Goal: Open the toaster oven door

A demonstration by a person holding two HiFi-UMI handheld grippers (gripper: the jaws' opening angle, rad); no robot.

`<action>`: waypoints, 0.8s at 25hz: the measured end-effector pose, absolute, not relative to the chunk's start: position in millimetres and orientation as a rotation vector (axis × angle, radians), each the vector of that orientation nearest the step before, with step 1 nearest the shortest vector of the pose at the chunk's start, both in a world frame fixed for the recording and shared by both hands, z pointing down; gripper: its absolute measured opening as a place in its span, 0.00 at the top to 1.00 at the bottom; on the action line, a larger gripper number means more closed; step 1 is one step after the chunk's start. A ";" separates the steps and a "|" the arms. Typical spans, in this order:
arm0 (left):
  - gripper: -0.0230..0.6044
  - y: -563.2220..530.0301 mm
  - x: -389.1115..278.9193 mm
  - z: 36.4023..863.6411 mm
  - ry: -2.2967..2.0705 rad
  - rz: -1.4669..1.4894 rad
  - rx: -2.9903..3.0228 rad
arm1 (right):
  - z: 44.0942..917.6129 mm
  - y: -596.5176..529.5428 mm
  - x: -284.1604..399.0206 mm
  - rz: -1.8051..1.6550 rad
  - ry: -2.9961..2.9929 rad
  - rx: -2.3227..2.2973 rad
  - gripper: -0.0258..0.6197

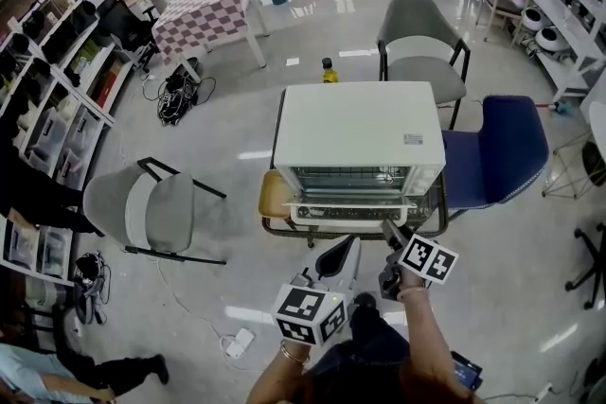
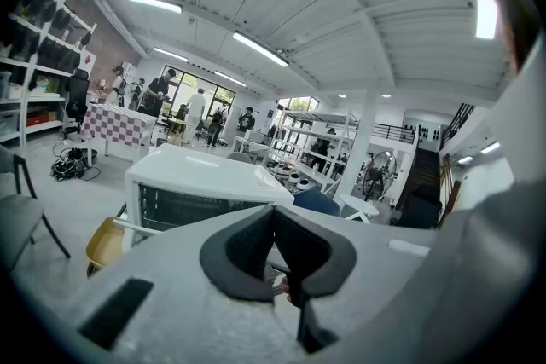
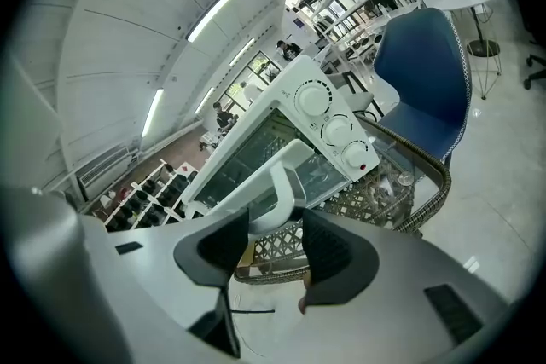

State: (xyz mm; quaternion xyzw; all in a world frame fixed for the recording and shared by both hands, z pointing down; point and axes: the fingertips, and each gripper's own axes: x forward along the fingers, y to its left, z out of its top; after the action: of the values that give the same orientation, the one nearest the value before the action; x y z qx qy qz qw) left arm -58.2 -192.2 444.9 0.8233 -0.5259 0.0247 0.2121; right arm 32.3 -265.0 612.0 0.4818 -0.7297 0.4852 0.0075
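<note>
The toaster oven [image 1: 360, 132] sits on a wicker-rimmed table [image 1: 443, 215] at the centre of the head view, front facing you.

Your right gripper [image 3: 275, 216] is at the oven's 5 o'clock. Its jaws are narrowed onto the right end of the white door handle [image 3: 286, 175], which fills the gap between the pads.

Your left gripper [image 2: 274, 213] hangs back at the oven's 6 o'clock, well short of the front. Its pads meet at the tips and hold nothing.

Surroundings, taken from the oven:
- Blue chair [image 1: 497, 151], one, at 3 o'clock, just beside the table.
- Grey chairs, two: the first grey chair [image 1: 421, 47] at 1 o'clock, close behind; the second grey chair [image 1: 142, 208] at 8 o'clock, well apart.
- Yellow object [image 1: 273, 194], one, against the oven's left side at 8 o'clock; I cannot tell what it is.
- Bottle [image 1: 328, 71], one, on the floor at 12 o'clock.
- Checked table [image 1: 204, 14], one, far off at 11 o'clock.
- Shelving [image 1: 47, 80] along the wall at 9 to 10 o'clock.

Control knobs [image 3: 337, 128]: three, in a column beside the glass. Nothing lies between you and the oven front.
</note>
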 end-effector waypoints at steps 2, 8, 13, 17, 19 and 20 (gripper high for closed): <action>0.94 -189.1 -57.9 447.5 -1.457 0.069 2.284 | 614.5 -262.2 32.5 1.517 -2.277 1.510 0.67; 0.94 -182.2 -60.0 450.4 -1.450 0.069 2.280 | 617.0 -255.9 32.9 1.515 -2.257 1.522 0.67; 0.94 -178.5 -62.3 455.4 -1.453 0.060 2.274 | 626.2 -249.0 34.6 1.517 -2.237 1.526 0.67; 0.94 -177.3 -64.7 456.2 -1.450 0.058 2.274 | 630.7 -243.3 35.1 1.518 -2.216 1.530 0.67; 0.94 -176.3 -65.4 456.8 -1.448 0.058 2.274 | 633.3 -239.9 35.8 1.516 -2.204 1.531 0.68; 0.94 -175.6 -66.0 457.6 -1.448 0.059 2.273 | 635.1 -238.1 36.0 1.515 -2.197 1.532 0.68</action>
State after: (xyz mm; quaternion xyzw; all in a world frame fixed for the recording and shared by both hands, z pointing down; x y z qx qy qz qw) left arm -66.0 -175.6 457.6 0.8223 -0.5238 0.0212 0.2212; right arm 36.0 -238.1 635.1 0.4975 -0.7137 0.4920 0.0322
